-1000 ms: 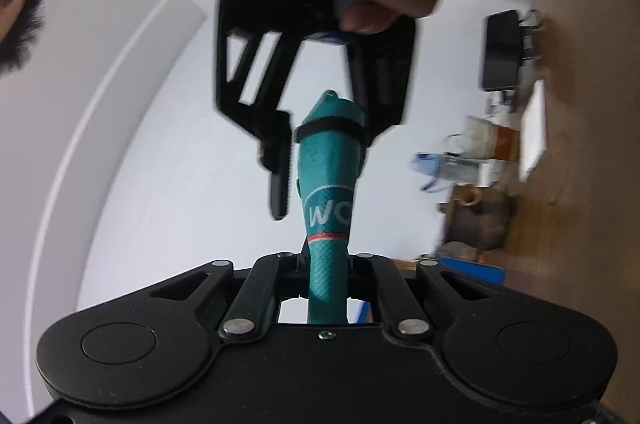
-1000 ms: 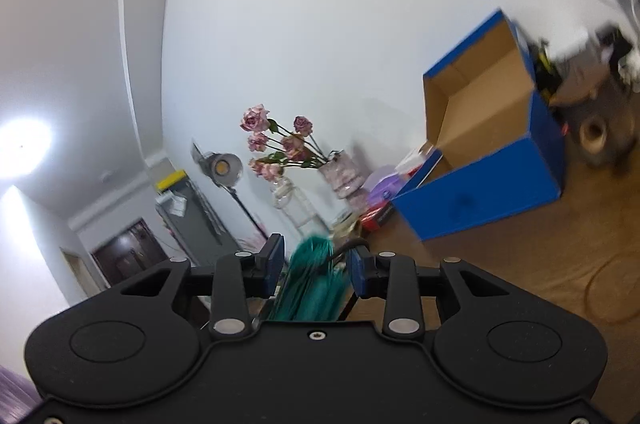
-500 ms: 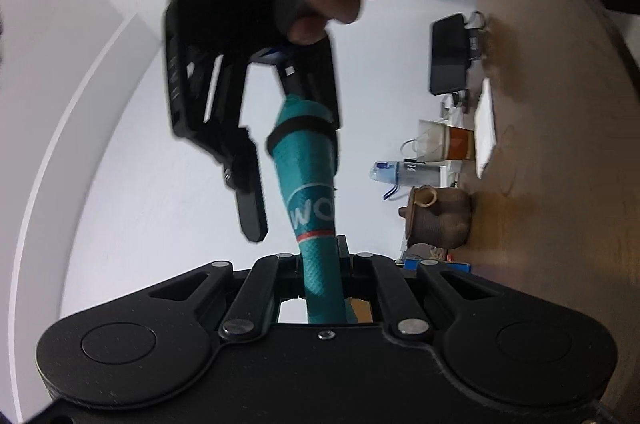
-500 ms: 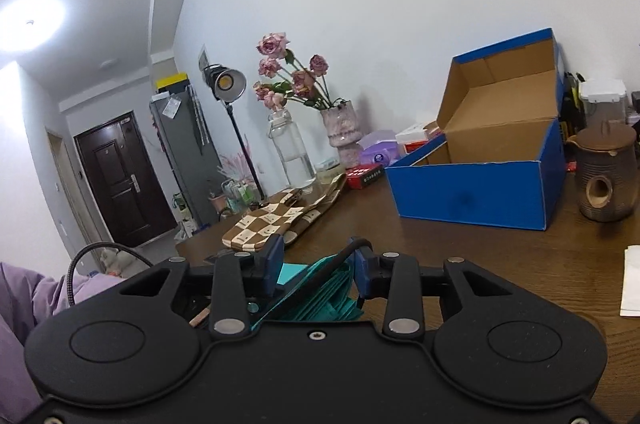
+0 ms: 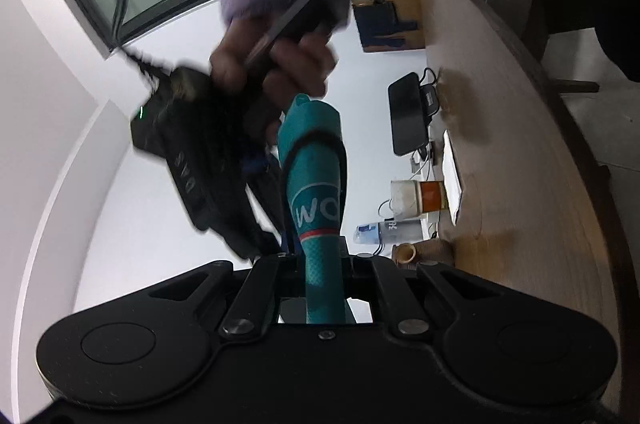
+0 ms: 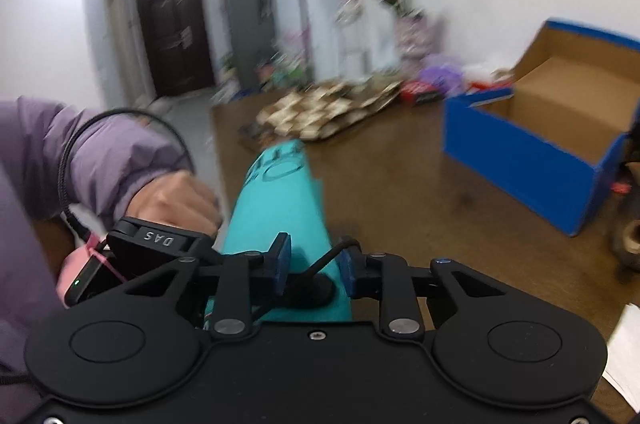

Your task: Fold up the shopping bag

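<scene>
Wall swapped for table (image 6: 400, 192); right gripper (image 6: 314, 266) closing (bag (image 6: 280, 200) between).

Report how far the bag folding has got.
Done: the teal shopping bag is rolled into a tight bundle, with a black elastic loop around it. In hand: the left gripper clamps one end; the right gripper's fingers are closing around the elastic. Left: setting it down.

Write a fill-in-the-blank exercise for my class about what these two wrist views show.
1. The rolled shopping bag is ____ in colour.
2. The left gripper is shut on the ____.
3. The open cardboard box on the table is ____ outside.
4. The person's sleeve is ____.

Missing words: teal; shopping bag; blue; purple
</scene>
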The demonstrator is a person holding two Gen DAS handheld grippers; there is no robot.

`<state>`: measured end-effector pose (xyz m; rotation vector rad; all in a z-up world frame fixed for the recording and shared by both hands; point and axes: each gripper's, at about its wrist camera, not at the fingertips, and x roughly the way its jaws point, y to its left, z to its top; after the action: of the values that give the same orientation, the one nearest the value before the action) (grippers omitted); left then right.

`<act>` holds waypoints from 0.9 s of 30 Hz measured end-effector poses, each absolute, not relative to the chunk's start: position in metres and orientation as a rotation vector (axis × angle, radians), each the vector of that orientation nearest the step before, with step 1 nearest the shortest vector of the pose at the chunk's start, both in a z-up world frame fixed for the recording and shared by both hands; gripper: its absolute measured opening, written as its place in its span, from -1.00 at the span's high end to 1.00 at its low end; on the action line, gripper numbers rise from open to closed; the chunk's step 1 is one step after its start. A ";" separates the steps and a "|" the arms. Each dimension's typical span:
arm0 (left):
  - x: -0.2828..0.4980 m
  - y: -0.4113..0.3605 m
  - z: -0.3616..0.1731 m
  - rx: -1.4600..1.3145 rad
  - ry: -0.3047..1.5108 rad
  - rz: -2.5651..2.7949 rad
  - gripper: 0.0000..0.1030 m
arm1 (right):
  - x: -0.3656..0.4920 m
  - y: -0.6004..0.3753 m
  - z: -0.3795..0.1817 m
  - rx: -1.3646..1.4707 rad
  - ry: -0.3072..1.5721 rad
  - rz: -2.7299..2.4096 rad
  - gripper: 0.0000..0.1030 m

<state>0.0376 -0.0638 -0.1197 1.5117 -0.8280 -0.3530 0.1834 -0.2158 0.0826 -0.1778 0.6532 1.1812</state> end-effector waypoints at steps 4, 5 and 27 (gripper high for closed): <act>0.034 -0.066 -0.124 1.537 -0.851 -0.381 0.86 | 0.203 -0.204 0.096 -0.266 0.806 1.312 0.47; 0.034 -0.067 -0.123 1.540 -0.849 -0.383 0.86 | 0.205 -0.196 0.099 -0.324 0.837 1.329 0.47; 0.067 -0.108 -0.133 1.615 -0.730 -0.327 0.85 | 0.180 -0.085 0.212 -1.278 0.873 1.264 0.18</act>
<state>0.0675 -0.1085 -0.1326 1.6151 -0.7296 -0.3273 0.1796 -0.0846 0.2116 -1.2785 0.8734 1.2639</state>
